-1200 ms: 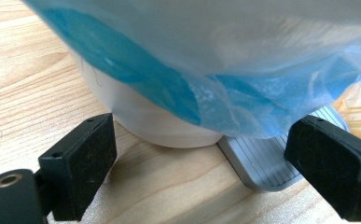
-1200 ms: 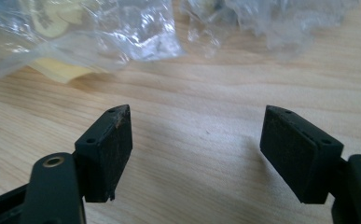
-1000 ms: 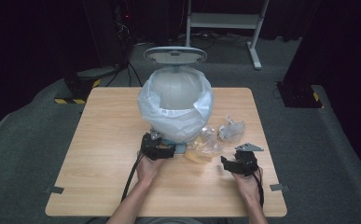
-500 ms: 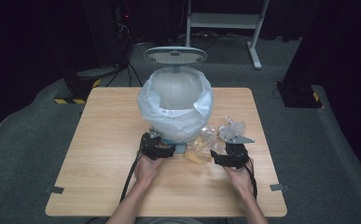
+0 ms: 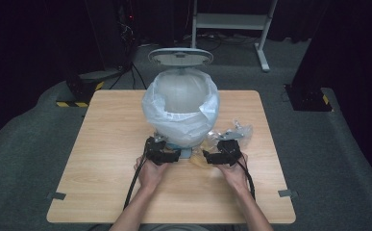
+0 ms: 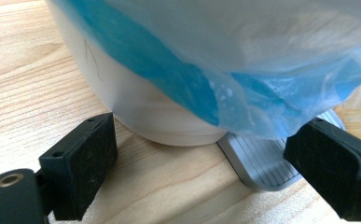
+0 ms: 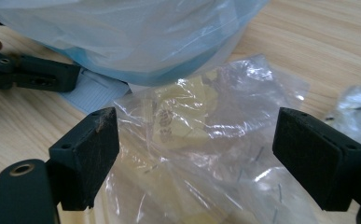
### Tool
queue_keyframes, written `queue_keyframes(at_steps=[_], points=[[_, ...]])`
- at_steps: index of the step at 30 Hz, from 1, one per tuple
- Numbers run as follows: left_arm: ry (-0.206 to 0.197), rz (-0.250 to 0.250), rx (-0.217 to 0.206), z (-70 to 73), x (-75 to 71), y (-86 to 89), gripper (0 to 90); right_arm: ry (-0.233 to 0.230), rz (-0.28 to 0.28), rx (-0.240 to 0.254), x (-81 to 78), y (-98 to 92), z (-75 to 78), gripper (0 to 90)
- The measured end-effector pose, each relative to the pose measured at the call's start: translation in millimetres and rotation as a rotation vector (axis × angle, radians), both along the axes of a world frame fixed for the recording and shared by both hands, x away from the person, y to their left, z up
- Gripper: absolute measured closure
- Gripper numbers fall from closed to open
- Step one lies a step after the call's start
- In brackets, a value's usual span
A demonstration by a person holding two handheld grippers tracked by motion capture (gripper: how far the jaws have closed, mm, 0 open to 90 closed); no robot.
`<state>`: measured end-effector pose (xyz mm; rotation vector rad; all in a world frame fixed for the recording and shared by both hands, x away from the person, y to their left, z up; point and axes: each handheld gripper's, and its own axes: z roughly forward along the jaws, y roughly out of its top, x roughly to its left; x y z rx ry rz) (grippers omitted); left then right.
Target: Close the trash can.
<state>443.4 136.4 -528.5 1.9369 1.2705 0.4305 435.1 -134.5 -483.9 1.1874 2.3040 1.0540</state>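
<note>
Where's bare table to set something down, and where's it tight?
Free: the table left of the lined bin, and its front strip ahead of both hands. Crowded: the bin's base, with the left gripper at the pedal and the right gripper over the clear wrapper.

In the left gripper view, the white bin is cut off by the top edge, and most of its wall is covered by the blue-tinted bin liner. The grey ribbed pedal is partly hidden under the liner's hem at 12 o'clock and behind the jaw at 3 o'clock.

In the right gripper view, the clear plastic bag is cut off at 6 o'clock, and the yellowish contents inside it are too crumpled over to be identified. A second crinkled wrapper is cut off at 3 o'clock.

In the high view, the pedal is hidden between the left gripper and the bin, and the jaw gap of the right gripper is too small to be judged.
</note>
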Motion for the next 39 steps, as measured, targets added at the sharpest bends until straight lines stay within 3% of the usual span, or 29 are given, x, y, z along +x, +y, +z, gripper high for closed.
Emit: queue_keyframes(at_steps=[6, 11, 14, 16, 18, 19, 23, 30, 32, 34, 39], points=[[0.0, 0.0, 0.0, 0.0, 0.0, 0.0, 9.5, -0.001, 0.012, -0.039, 9.3, 11.0, -10.3, 14.3], [0.001, 0.0, -0.003, -0.1, 0.1, 0.0, 9.4, 0.039, 0.008, -0.074, 16.4, 17.0, -25.9, 13.3], [0.004, 0.0, -0.009, -0.3, 0.2, 0.2, 9.2, 0.045, 0.003, -0.071, 17.6, 17.0, -30.0, 12.6], [0.005, 0.0, -0.008, -0.2, 0.2, 0.2, 9.2, 0.083, 0.004, -0.05, 19.8, 13.5, -36.5, 12.7], [0.005, 0.0, -0.008, -0.2, 0.3, 0.2, 9.3, 0.073, 0.011, -0.058, 19.7, 13.1, -38.4, 13.5], [0.004, 0.0, -0.009, -0.3, 0.3, 0.2, 9.3, 0.056, 0.014, -0.087, 18.2, 15.5, -39.5, 14.1], [0.004, 0.0, -0.007, -0.2, 0.3, 0.4, 9.3, 0.067, 0.015, -0.08, 17.9, 15.7, -39.0, 17.6], [0.004, 0.0, -0.007, -0.2, 0.3, 0.4, 9.3, 0.058, 0.029, -0.086, 15.8, 16.6, -36.3, 34.4], [0.005, 0.001, -0.011, -0.3, 0.2, 0.1, 9.3, 0.053, 0.032, -0.09, 15.4, 16.1, -35.4, 43.2], [0.005, 0.001, -0.01, -0.3, 0.2, 0.1, 9.3, 0.051, 0.031, -0.089, 15.1, 15.6, -35.3, 45.7], [0.005, 0.002, -0.011, -0.3, 0.1, 0.0, 9.4, 0.034, 0.036, -0.069, 11.8, 10.2, -36.1, 61.9]])
